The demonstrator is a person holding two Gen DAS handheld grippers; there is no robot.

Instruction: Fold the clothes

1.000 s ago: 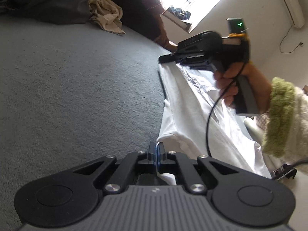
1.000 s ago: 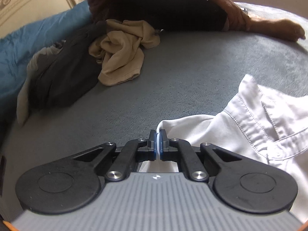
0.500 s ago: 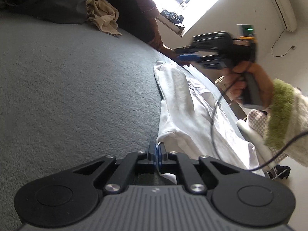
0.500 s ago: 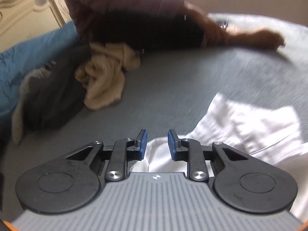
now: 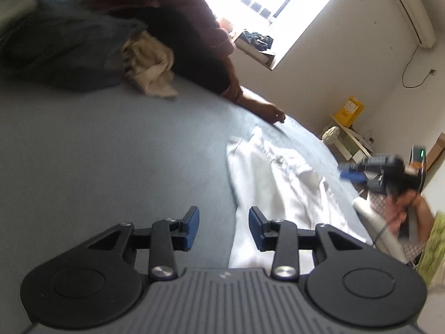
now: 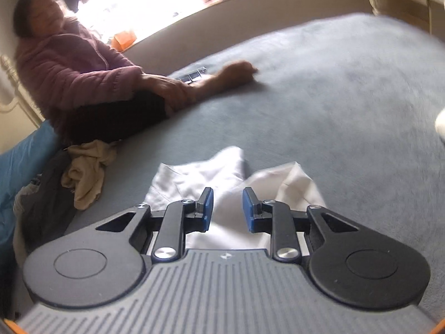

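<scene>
Holding a gripper in each hand, we hover over the white shirt point(image 5: 278, 194), which lies flat on the grey bed point(image 5: 111, 153), folded into a long strip. Our left gripper point(image 5: 224, 226) has just been opening, its blue fingers point(image 5: 192, 228) now apart over the shirt's near edge with nothing pinched between them; our right gripper point(image 6: 227, 208) has also just been opening, its fingers point(image 6: 207, 208) parted above the collar end, clear of the cloth. A seated person point(image 6: 83, 83) and a heap of dark and tan clothes point(image 6: 83, 172) lie beyond.
</scene>
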